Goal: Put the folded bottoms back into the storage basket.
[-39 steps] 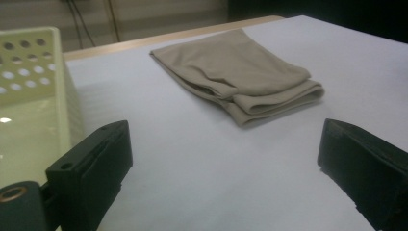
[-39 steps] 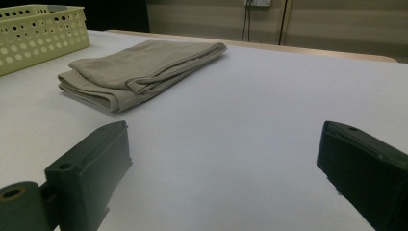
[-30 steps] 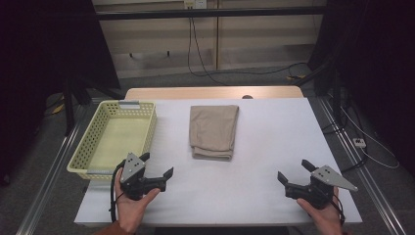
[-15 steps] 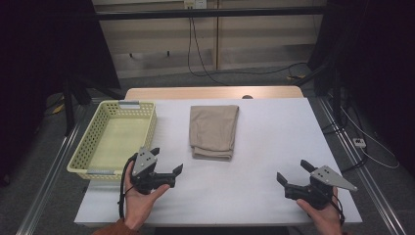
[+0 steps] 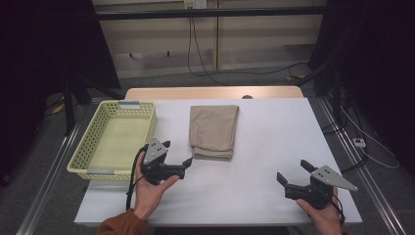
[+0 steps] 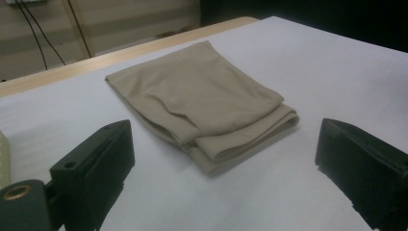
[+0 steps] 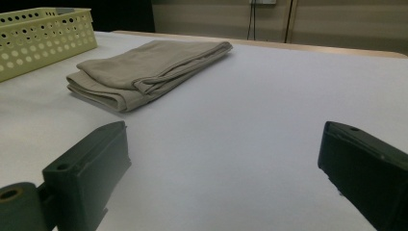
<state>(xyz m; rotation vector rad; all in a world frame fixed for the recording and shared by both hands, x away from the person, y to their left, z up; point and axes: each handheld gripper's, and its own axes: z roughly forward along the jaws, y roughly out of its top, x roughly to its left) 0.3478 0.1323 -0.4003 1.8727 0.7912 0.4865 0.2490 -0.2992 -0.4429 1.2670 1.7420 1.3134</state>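
Folded beige cloth (image 5: 214, 131) lies flat on the white tabletop (image 5: 274, 147), just right of the yellow basket (image 5: 115, 139) (perforated walls). Left gripper (image 5: 177, 157) hovers near the cloth's near-left corner, jaws spread wide and empty, the cloth straight ahead between them in the left gripper view. Right gripper (image 5: 292, 172), also open and empty, sits well apart toward the tabletop's near right.

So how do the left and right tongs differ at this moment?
The left tongs sit close to the folded beige cloth, beside the yellow basket; the right tongs sit well off from the cloth, near the table's right front corner. Both are open and hold nothing.
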